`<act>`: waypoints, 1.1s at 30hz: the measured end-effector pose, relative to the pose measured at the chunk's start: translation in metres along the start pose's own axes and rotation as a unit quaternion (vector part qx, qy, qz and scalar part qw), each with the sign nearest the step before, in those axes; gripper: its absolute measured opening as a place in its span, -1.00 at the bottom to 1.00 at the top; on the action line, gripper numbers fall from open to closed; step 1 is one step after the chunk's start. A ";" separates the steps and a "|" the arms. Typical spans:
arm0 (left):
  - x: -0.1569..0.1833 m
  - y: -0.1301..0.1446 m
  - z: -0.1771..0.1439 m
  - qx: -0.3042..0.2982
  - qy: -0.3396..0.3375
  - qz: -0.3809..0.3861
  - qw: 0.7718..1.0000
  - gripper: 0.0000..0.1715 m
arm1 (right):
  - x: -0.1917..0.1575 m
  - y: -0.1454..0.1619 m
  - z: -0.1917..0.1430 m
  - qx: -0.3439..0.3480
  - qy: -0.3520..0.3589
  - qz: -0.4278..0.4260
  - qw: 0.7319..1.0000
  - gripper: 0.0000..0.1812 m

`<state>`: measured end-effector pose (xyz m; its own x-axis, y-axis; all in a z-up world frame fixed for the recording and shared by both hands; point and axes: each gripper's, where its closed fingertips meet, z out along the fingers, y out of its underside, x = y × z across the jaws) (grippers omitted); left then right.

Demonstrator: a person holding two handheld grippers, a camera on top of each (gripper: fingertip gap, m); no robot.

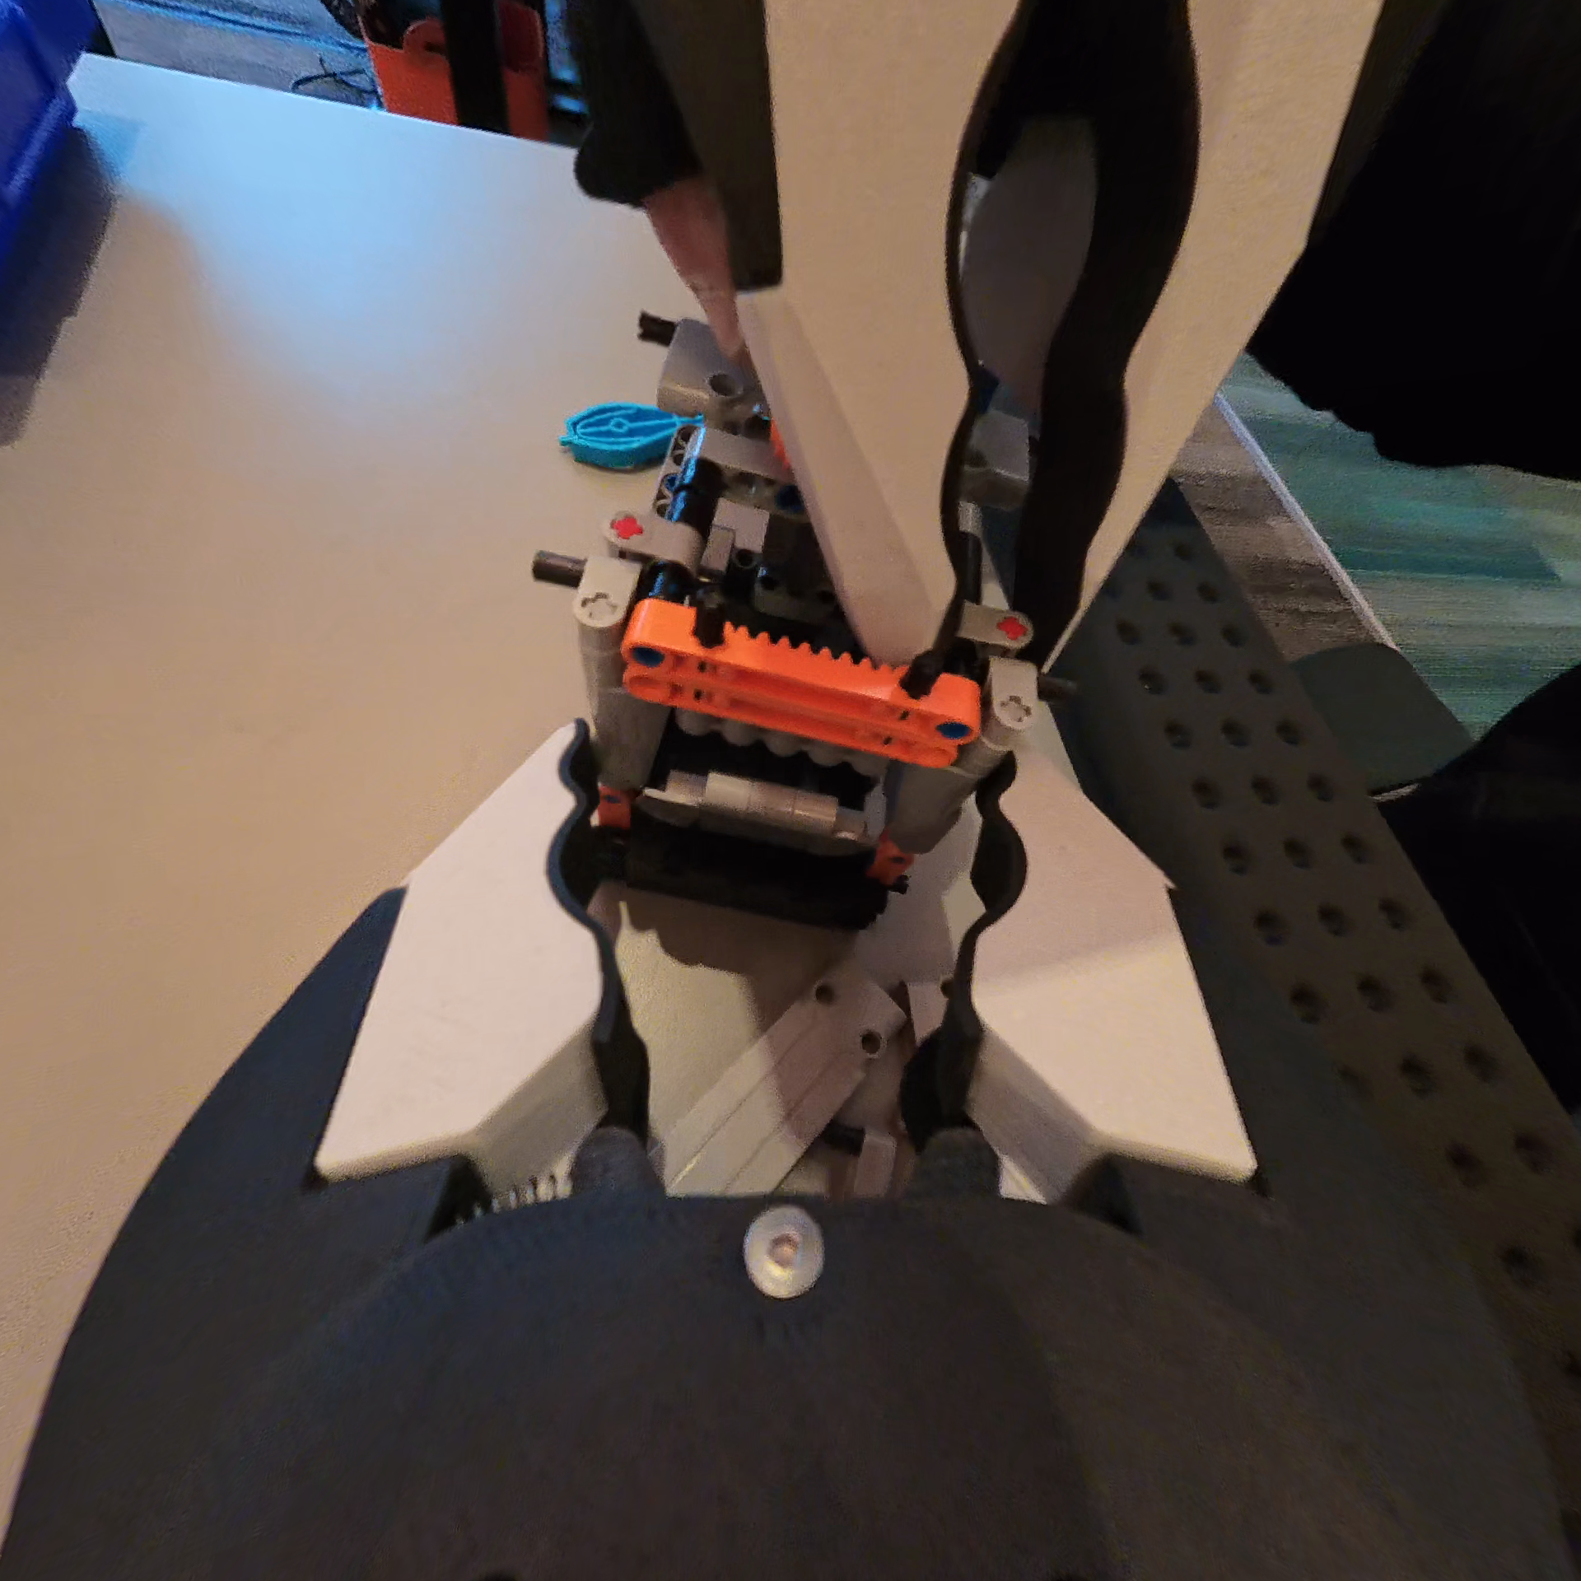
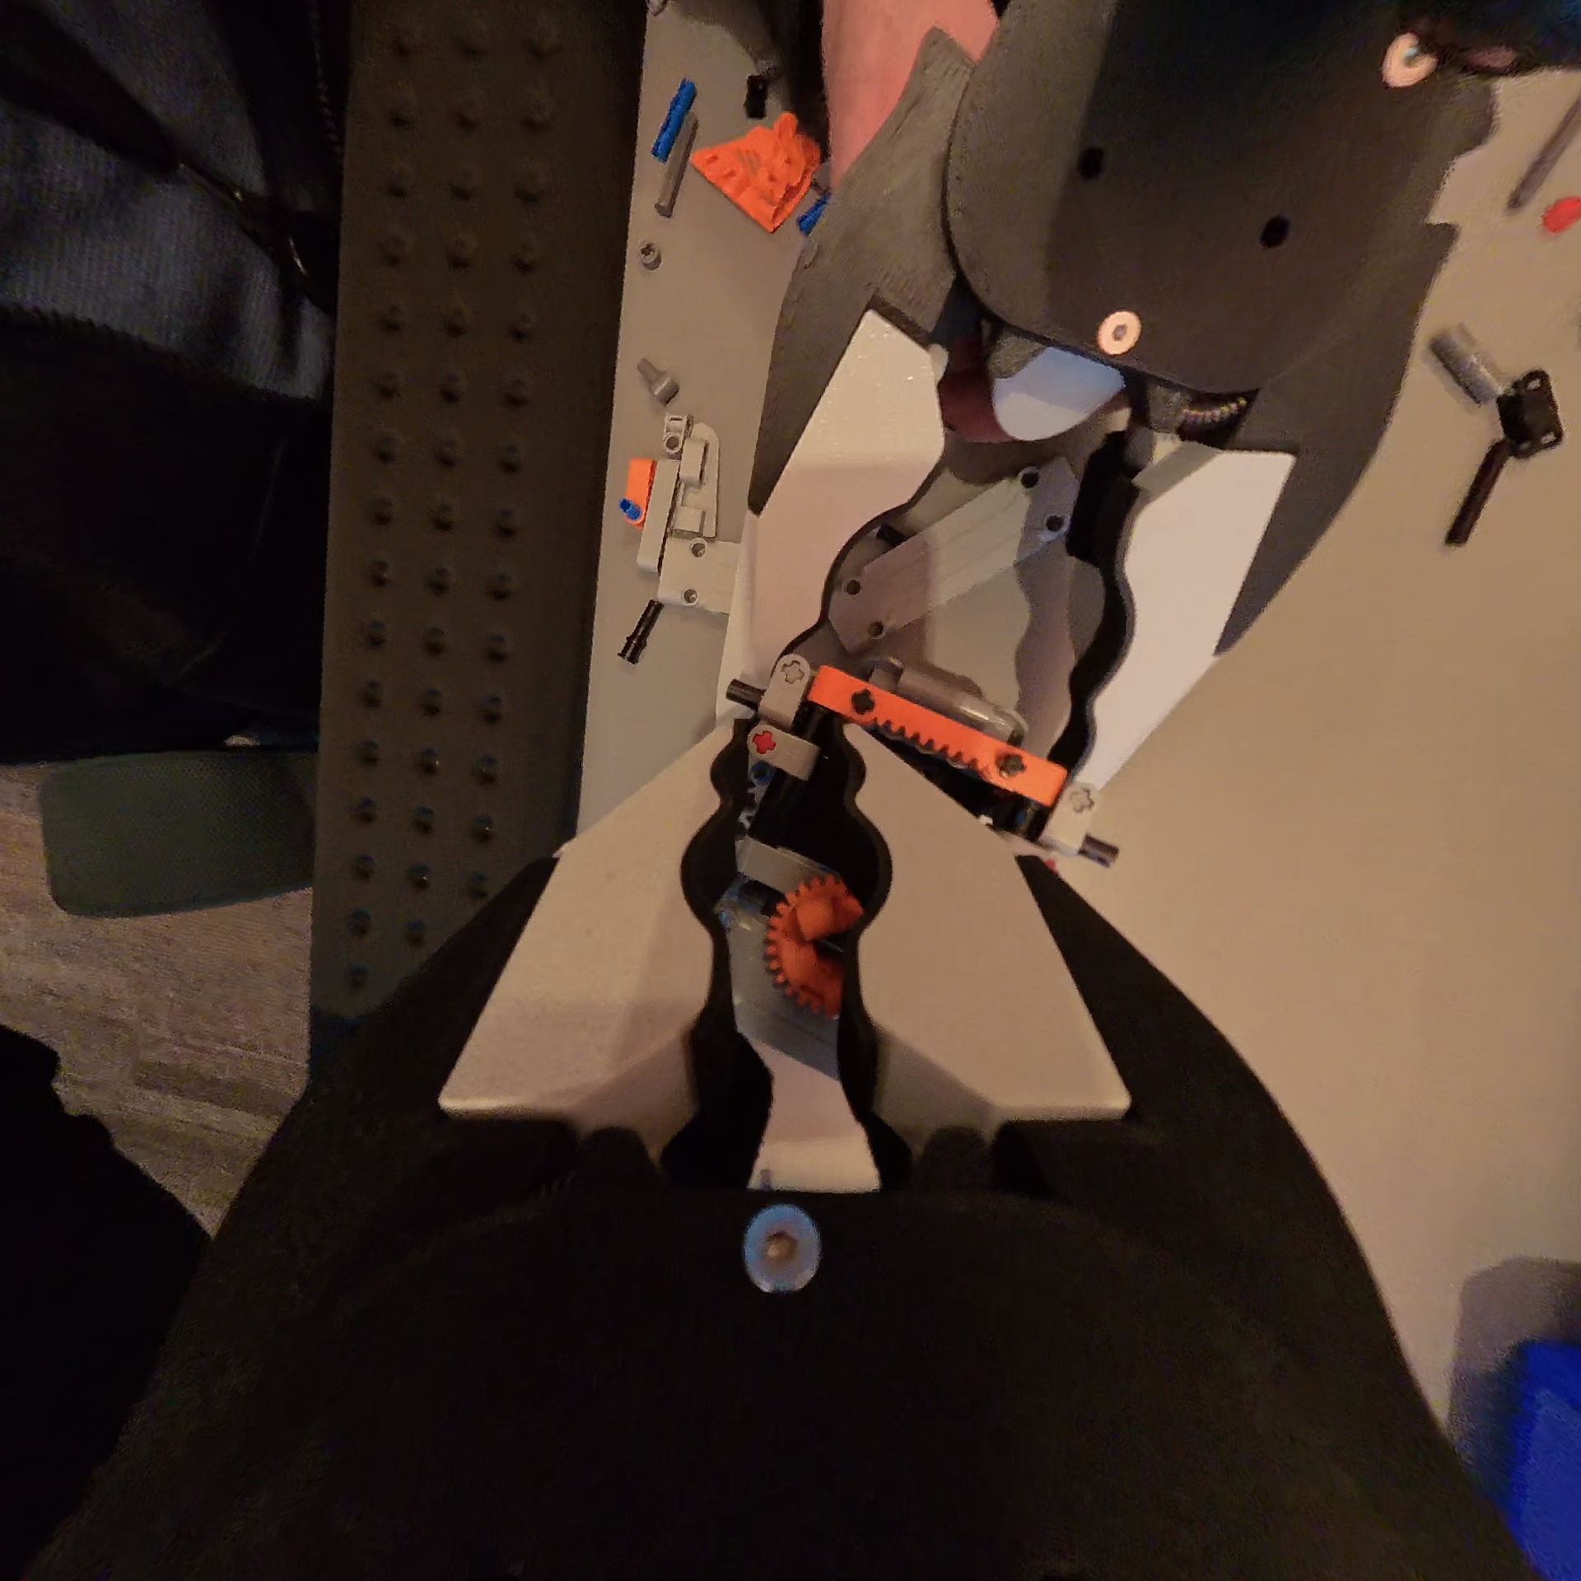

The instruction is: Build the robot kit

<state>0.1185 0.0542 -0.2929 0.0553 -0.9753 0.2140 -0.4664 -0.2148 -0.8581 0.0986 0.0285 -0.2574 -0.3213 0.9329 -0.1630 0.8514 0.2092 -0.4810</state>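
Blue bin point(image 1: 34, 145): upper left of the left wrist view, at the worktop point(image 1: 257, 513) edge.
Teal flat piece point(image 1: 620, 432): centre, just behind the model.
Left gripper point(image 1: 791, 821): lower centre, clamped on the base of the brick-built gear model point(image 1: 770, 684).
Model build: orange toothed rack point(image 1: 800, 684) and orange gear point(image 2: 808, 945) fitted; loose parts point(image 2: 684, 522) lie unmounted at centre left of the right wrist view.
Right gripper point(image 2: 791, 770): closed onto the model's opposite end.
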 end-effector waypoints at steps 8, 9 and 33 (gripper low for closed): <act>-0.013 -0.003 0.000 0.013 -0.072 -0.035 0.997 0.01 | 0.003 0.006 -0.009 -0.018 0.093 0.111 0.989 -0.69; -0.015 -0.003 0.000 0.014 -0.087 -0.038 0.995 0.01 | 0.003 0.007 -0.008 -0.018 0.098 0.119 0.988 -0.64; -0.015 0.005 0.007 -0.006 -0.102 -0.023 0.994 -0.03 | 0.011 0.005 -0.002 -0.035 0.180 0.150 0.971 -0.82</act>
<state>0.1215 0.0672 -0.3040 0.2544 -0.9551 0.1520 -0.4694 -0.2593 -0.8440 0.1001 0.0404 -0.2595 0.1010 0.9944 0.0317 0.9144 -0.0803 -0.3967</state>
